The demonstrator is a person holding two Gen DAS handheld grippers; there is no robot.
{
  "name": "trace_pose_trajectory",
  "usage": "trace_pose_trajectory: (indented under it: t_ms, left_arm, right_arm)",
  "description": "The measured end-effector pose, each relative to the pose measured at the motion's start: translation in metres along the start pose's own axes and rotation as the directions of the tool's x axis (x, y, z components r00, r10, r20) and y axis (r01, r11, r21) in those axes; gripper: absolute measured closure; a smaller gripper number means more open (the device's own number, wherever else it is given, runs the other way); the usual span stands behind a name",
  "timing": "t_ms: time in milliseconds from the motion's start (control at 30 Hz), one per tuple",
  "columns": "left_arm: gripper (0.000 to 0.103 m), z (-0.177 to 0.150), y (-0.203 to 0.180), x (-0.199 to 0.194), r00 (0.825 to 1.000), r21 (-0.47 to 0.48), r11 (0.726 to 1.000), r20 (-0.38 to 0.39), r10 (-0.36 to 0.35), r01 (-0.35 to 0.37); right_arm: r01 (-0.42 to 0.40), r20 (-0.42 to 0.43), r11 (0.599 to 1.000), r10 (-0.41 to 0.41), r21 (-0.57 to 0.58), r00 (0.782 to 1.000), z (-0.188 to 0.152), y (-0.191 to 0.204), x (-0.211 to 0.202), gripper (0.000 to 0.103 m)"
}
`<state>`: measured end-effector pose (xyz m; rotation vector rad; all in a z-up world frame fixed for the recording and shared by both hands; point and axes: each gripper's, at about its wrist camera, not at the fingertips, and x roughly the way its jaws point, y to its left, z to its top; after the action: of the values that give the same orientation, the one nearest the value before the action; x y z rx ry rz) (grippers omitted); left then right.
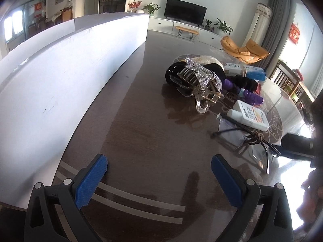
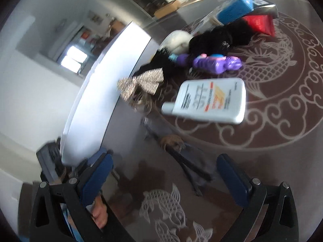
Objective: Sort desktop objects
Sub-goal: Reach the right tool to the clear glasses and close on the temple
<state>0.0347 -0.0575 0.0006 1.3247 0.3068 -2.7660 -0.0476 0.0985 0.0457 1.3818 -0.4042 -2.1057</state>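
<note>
one white bin (image 1: 66, 64) flanks the bottle (image 2: 210, 100), contents hidden.

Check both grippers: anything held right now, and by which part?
Nothing is held. The left gripper is open over bare table; the right gripper is open, short of the glasses and the white bottle.

A dark brown table (image 2: 282, 121) carries pale line drawings of a dragon and scaled fish. On it lie a white bottle (image 2: 210, 100) with orange and grey print, a purple toy (image 2: 218, 63) with pink and blue touches, a silver sparkly bow (image 1: 201, 73), a blue box (image 2: 234, 8) and a red pouch (image 2: 260, 24). Blue gripper pads (image 1: 90, 181).
</note>
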Motion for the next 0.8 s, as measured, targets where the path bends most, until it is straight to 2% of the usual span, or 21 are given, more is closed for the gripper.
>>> trace_pose_trajectory:
  t_ms: [33, 133, 233, 333, 400, 467, 533, 600, 633, 667, 700, 733, 767, 800]
  left_arm:
    - [0.0, 0.001, -0.002, 0.002, 1.0, 0.005, 1.0, -0.002, 0.007, -0.007]
    - [0.0, 0.0, 0.0, 0.0, 1.0, 0.004, 1.0, -0.004, -0.013, 0.013]
    - [0.0, 0.003, 0.004, -0.005, 0.999, -0.017, 0.999, 0.023, -0.032, 0.033]
    - [0.0, 0.002, 0.006, -0.012, 0.999, -0.011, 1.0, 0.047, -0.026, 0.027]
    - [0.0, 0.002, 0.007, -0.014, 0.998, -0.003, 1.0, 0.052, -0.018, 0.019]
    - [0.0, 0.002, 0.009, -0.017, 0.998, 0.002, 1.0, 0.058, -0.011, 0.011]
    - [0.0, 0.005, 0.013, -0.017, 0.998, -0.01, 1.0, 0.059, -0.01, 0.01]
    - [0.0, 0.005, 0.018, -0.015, 0.999, -0.026, 0.999, 0.05, -0.022, 0.023]
    - [0.0, 0.005, 0.018, -0.014, 0.999, -0.027, 0.999, 0.047, -0.024, 0.025]
    - [0.0, 0.004, 0.018, -0.013, 0.999, -0.025, 0.999, 0.046, -0.021, 0.022]
    - [0.0, 0.005, 0.017, -0.011, 0.999, -0.022, 0.999, 0.038, -0.023, 0.024]
    - [0.0, 0.005, 0.016, -0.009, 0.999, -0.019, 0.999, 0.028, -0.028, 0.029]
    - [0.0, 0.004, 0.016, -0.007, 0.999, -0.016, 0.999, 0.021, -0.031, 0.031]
    - [0.0, 0.003, 0.014, -0.005, 0.999, -0.012, 0.999, 0.01, -0.032, 0.032]
  right_arm:
    - [0.066, 0.006, 0.995, -0.066, -0.069, 0.998, 0.0, 0.006, -0.001, 0.0]
    - [0.145, -0.004, 0.968, -0.149, -0.203, 0.989, 0.003, 0.016, 0.008, 0.0]
    - [0.154, -0.022, 0.95, -0.166, -0.27, 0.986, 0.004, 0.018, 0.023, 0.003]
    - [0.17, -0.009, 0.922, -0.185, -0.349, 0.983, 0.004, 0.035, 0.039, 0.016]
    - [0.155, -0.013, 0.914, -0.172, -0.374, 0.985, 0.002, 0.048, 0.049, 0.018]
    - [0.16, -0.008, 0.888, -0.181, -0.43, 0.983, -0.003, 0.064, 0.061, 0.019]
    - [0.212, 0.027, 0.849, -0.227, -0.485, 0.973, -0.008, 0.075, 0.069, 0.021]
    - [0.228, 0.045, 0.839, -0.237, -0.494, 0.971, -0.007, 0.075, 0.072, 0.021]
    - [0.239, 0.053, 0.831, -0.246, -0.503, 0.968, -0.007, 0.075, 0.072, 0.025]
    - [0.268, 0.067, 0.806, -0.275, -0.528, 0.959, -0.007, 0.072, 0.074, 0.03]
    - [0.294, 0.081, 0.785, -0.299, -0.545, 0.951, -0.006, 0.07, 0.075, 0.044]
    - [0.284, 0.076, 0.789, -0.291, -0.544, 0.954, -0.004, 0.068, 0.072, 0.065]
    - [0.293, 0.076, 0.791, -0.3, -0.538, 0.951, -0.002, 0.064, 0.071, 0.076]
    - [0.294, 0.071, 0.793, -0.305, -0.534, 0.95, -0.001, 0.06, 0.067, 0.083]
